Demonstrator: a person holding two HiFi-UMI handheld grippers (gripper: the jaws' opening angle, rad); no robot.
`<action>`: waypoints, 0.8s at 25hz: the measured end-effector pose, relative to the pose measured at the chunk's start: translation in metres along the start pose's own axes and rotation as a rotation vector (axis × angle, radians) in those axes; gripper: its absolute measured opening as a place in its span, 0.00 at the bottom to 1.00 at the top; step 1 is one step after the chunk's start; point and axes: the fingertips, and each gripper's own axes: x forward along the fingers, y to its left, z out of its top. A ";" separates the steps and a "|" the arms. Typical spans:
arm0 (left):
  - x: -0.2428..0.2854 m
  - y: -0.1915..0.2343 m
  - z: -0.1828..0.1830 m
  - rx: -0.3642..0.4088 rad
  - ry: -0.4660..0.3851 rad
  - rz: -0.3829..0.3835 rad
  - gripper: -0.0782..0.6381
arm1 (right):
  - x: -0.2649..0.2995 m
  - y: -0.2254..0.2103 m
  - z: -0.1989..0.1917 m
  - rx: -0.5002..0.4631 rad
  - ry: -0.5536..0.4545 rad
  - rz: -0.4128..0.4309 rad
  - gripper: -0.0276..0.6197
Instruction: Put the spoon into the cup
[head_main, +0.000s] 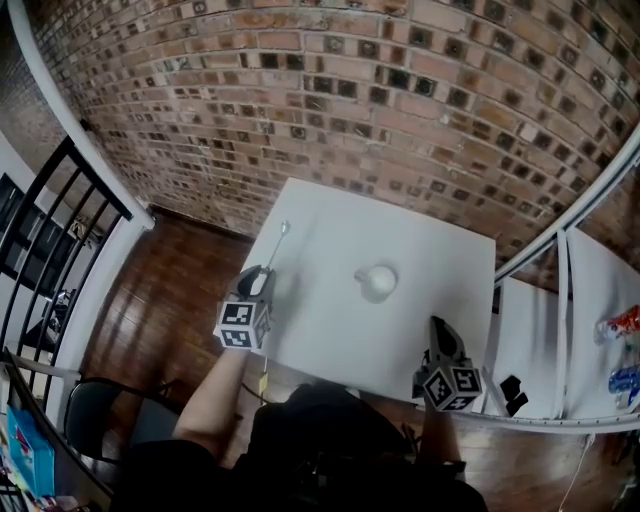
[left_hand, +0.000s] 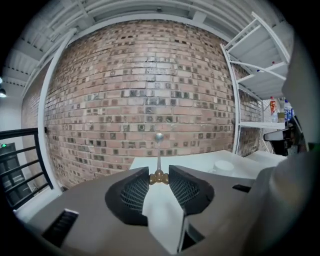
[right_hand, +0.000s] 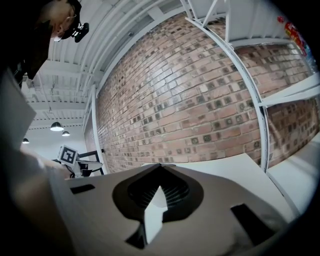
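A slim metal spoon (head_main: 279, 246) with a brass-coloured end is lifted above the left side of the white table (head_main: 330, 330). My left gripper (head_main: 265, 273) is shut on that brass end. In the left gripper view the spoon (left_hand: 159, 150) stands upright between the jaws (left_hand: 159, 173), its bowl on top against the brick wall. A white cup (head_main: 377, 282) stands near the table's middle, to the right of the spoon; the left gripper view shows the cup (left_hand: 223, 166) at the right. My right gripper (head_main: 437, 325) hovers at the table's near right edge, jaws (right_hand: 160, 165) closed together and empty.
A brick wall (head_main: 400, 90) runs behind the table. White shelving (head_main: 560, 300) with bottles (head_main: 622, 325) stands at the right. A black railing (head_main: 45, 250) and a dark chair (head_main: 95, 410) are at the left, over the wooden floor.
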 end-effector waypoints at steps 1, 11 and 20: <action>-0.003 -0.001 0.007 0.007 -0.016 -0.007 0.28 | 0.001 0.002 0.000 -0.001 0.000 0.005 0.05; -0.002 -0.069 0.032 0.056 -0.062 -0.212 0.28 | -0.005 0.005 0.004 -0.024 -0.001 0.041 0.05; 0.025 -0.162 0.003 0.134 0.056 -0.419 0.28 | -0.025 -0.018 0.012 -0.017 -0.016 -0.008 0.05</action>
